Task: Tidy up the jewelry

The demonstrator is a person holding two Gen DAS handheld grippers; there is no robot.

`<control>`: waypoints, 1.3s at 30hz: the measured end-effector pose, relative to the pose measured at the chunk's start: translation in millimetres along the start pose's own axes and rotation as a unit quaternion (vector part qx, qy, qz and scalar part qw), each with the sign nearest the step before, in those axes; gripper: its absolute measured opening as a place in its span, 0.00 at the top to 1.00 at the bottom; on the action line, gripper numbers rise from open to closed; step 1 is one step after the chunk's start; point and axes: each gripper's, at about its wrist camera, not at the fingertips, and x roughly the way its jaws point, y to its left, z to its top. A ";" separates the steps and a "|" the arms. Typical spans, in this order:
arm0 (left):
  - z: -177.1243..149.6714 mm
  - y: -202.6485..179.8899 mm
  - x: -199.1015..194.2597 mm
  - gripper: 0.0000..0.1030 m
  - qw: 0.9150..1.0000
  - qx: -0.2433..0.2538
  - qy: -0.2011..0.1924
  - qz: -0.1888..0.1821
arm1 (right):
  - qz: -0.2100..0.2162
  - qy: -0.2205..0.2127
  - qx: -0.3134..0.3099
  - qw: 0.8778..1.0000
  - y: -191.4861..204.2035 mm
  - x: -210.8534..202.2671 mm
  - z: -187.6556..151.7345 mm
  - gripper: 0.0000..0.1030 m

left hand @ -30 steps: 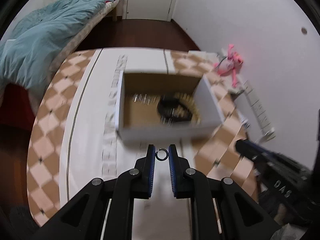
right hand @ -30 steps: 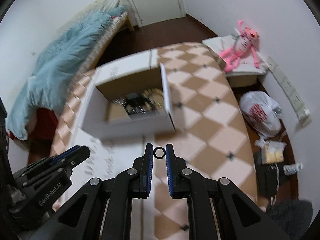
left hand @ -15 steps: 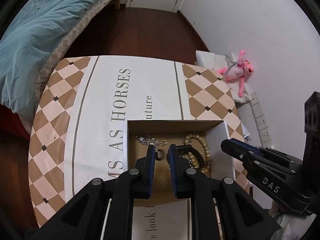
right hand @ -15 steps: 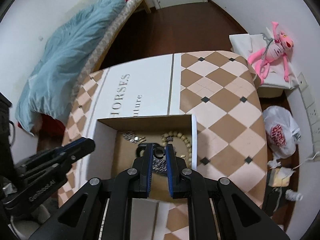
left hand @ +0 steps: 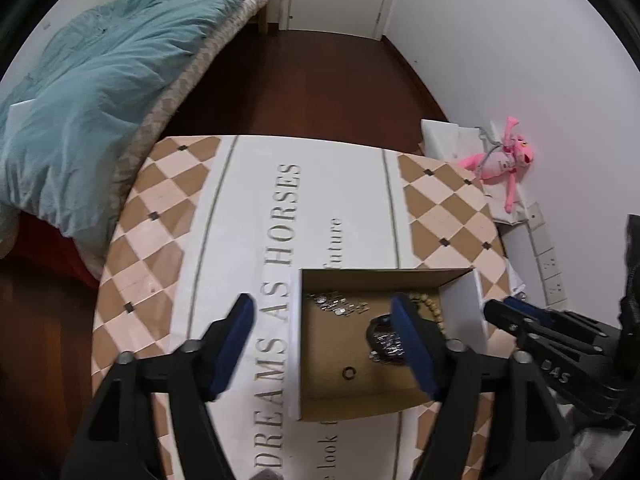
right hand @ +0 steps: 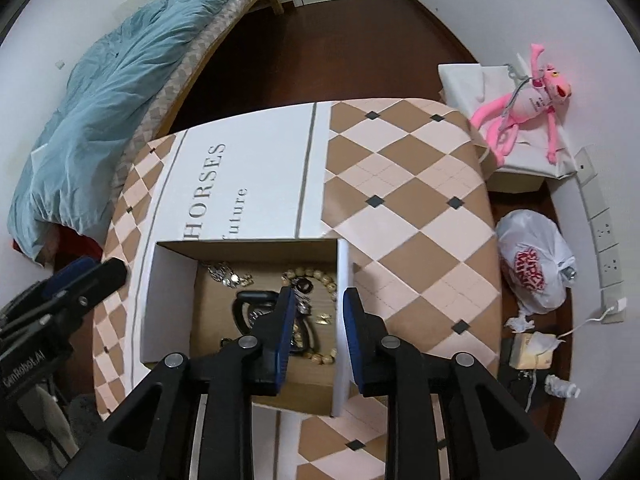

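An open cardboard box (left hand: 296, 344) with white outer walls stands on the table and also shows in the right wrist view (right hand: 168, 300). Inside lie a small dark ring (left hand: 349, 372), a silver chain (left hand: 336, 304), a dark watch (left hand: 384, 340) and a wooden bead bracelet (right hand: 316, 276). My left gripper (left hand: 322, 320) is wide open and empty above the box. My right gripper (right hand: 318, 300) is open and empty above the box's right wall. Whether a second ring lies in the box is hidden.
The table (right hand: 400, 200) carries a checked cloth with a white printed band. A bed with a teal duvet (left hand: 88, 92) stands at the left. A pink plush toy (right hand: 524, 100), a white plastic bag (right hand: 532, 264) and wall sockets are at the right.
Both grippers, each shut on a small ring before, have opened over the box. One ring now lies on the box floor. The left jaws opened much wider than the right.
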 end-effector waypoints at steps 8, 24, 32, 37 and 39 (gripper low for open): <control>-33.2 2.7 4.5 0.05 0.998 0.012 -0.005 0.053 | -0.070 -0.003 -0.024 0.997 7.3 -2.7 -29.3 0.10; -64.2 -6.3 -59.1 0.00 0.995 0.020 -0.058 0.073 | -0.104 -0.072 -0.011 0.992 16.4 -76.8 -76.2 0.05; -84.7 -17.5 -123.9 0.00 0.993 0.024 -0.102 0.049 | -0.109 -0.139 -0.012 0.984 29.5 -151.5 -105.9 0.05; -95.6 -23.1 -163.0 0.00 0.990 0.026 -0.126 0.054 | -0.104 -0.173 -0.014 0.979 37.5 -195.1 -126.1 0.04; -100.7 -24.0 -177.2 0.00 0.989 0.026 -0.137 0.053 | -0.105 -0.183 -0.016 0.977 40.5 -207.9 -133.2 0.02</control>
